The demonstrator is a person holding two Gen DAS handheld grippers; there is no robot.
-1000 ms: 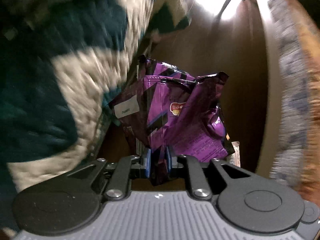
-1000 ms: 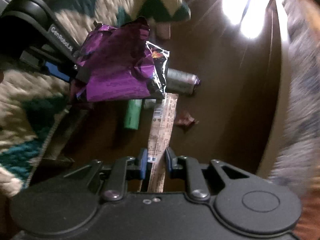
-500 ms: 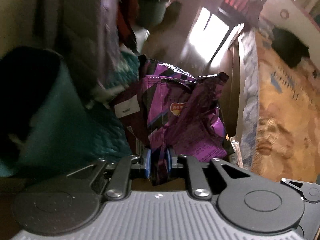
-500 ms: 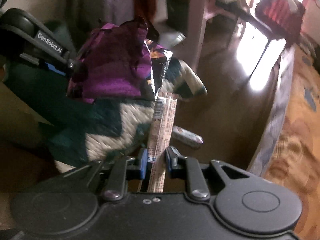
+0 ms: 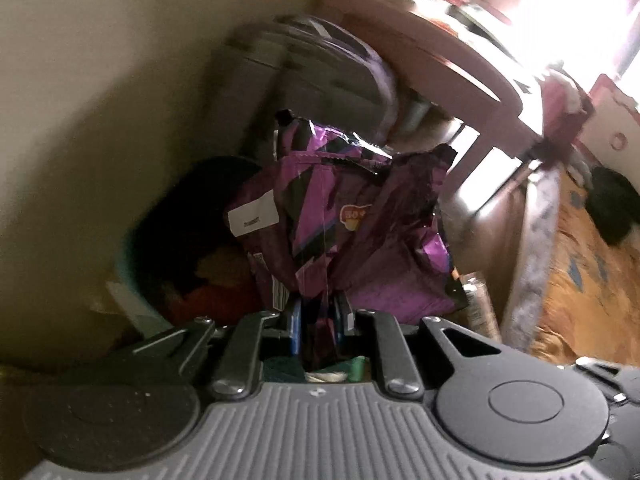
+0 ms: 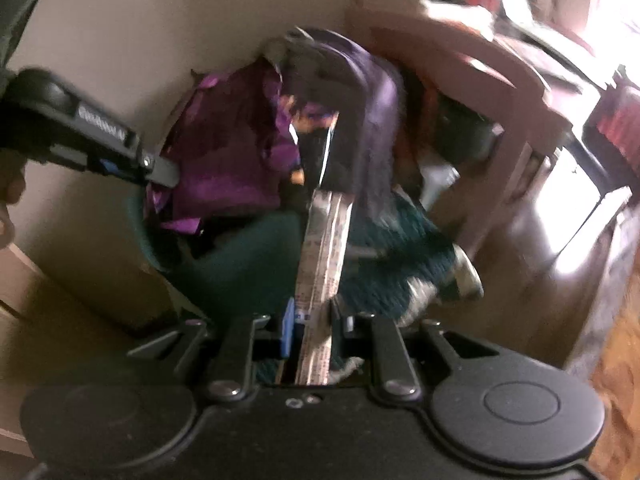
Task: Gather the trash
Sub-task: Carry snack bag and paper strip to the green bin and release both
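Note:
My left gripper is shut on a crumpled purple chip bag and holds it over the dark mouth of a teal trash bin by the wall. In the right wrist view the same left gripper holds the purple chip bag above the bin. My right gripper is shut on a long tan paper wrapper that points toward the bin.
A cream wall stands behind the bin. A grey and purple bag sits under a wooden table. A patterned teal rug and dark wood floor lie right; an orange bedspread at far right.
Both grippers have swung up from the floor and rug toward the wall corner. The chip bag now hangs over the teal bin. Both grips are unchanged.

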